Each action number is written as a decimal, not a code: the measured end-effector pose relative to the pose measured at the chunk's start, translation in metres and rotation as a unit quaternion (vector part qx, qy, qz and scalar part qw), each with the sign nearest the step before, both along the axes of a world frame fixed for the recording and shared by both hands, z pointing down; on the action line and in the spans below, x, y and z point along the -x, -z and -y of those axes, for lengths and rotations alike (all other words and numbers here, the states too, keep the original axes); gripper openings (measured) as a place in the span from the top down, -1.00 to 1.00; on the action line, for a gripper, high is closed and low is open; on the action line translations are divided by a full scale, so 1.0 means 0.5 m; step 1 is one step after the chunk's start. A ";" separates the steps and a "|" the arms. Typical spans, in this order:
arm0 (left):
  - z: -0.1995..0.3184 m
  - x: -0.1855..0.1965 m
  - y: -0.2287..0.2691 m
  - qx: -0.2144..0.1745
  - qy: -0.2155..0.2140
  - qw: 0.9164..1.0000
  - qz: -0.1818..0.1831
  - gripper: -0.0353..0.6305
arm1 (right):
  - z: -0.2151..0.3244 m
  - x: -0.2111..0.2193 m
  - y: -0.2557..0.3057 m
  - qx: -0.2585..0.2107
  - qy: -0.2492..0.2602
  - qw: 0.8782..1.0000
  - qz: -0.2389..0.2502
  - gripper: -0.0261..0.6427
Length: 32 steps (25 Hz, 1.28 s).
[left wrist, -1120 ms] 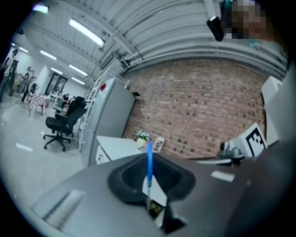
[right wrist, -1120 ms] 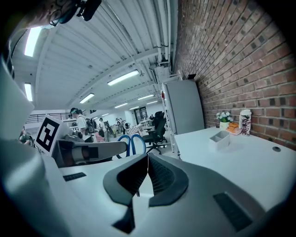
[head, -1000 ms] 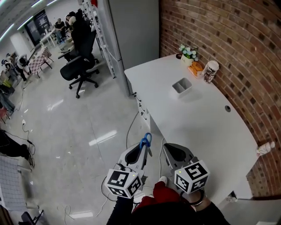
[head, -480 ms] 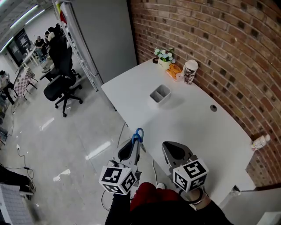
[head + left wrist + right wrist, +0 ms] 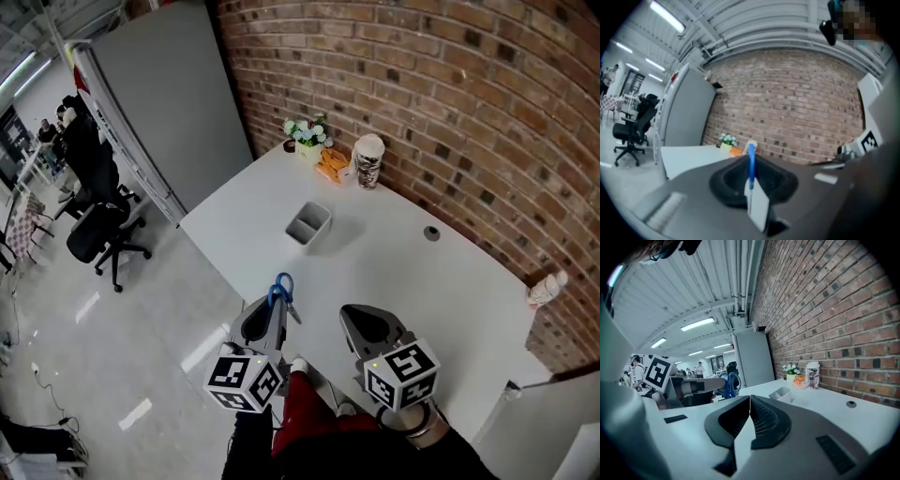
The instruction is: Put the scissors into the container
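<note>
The blue-handled scissors [image 5: 282, 287] are clamped in the narrowed jaws of the left gripper [image 5: 270, 309], with the handles sticking out past the tips over the near edge of the white table [image 5: 412, 272]. The small grey container [image 5: 308, 223] stands well ahead, mouth up. The carry is judged to be the step in hand: the scissors are best brought squarely over that mouth, lowered inside, and only then released. The right gripper [image 5: 360, 321] is held closed and empty, and is best kept aside.
</note>
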<state>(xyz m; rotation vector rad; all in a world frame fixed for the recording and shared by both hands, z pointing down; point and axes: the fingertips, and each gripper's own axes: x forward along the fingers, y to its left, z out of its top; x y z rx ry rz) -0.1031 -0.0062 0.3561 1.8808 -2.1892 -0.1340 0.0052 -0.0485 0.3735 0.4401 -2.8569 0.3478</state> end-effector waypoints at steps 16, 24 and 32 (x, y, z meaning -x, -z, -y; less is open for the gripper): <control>0.228 0.185 -0.048 0.023 -0.121 0.992 -0.039 0.81 | 0.162 0.187 -0.039 0.025 -0.106 0.994 -0.025 0.89; 0.332 0.234 -0.068 0.033 -0.182 0.982 -0.045 0.81 | 0.221 0.234 -0.070 0.035 -0.174 0.983 -0.044 0.89; 0.428 0.249 -0.093 0.038 -0.238 0.969 -0.052 0.81 | 0.269 0.244 -0.098 0.051 -0.238 0.968 -0.064 0.89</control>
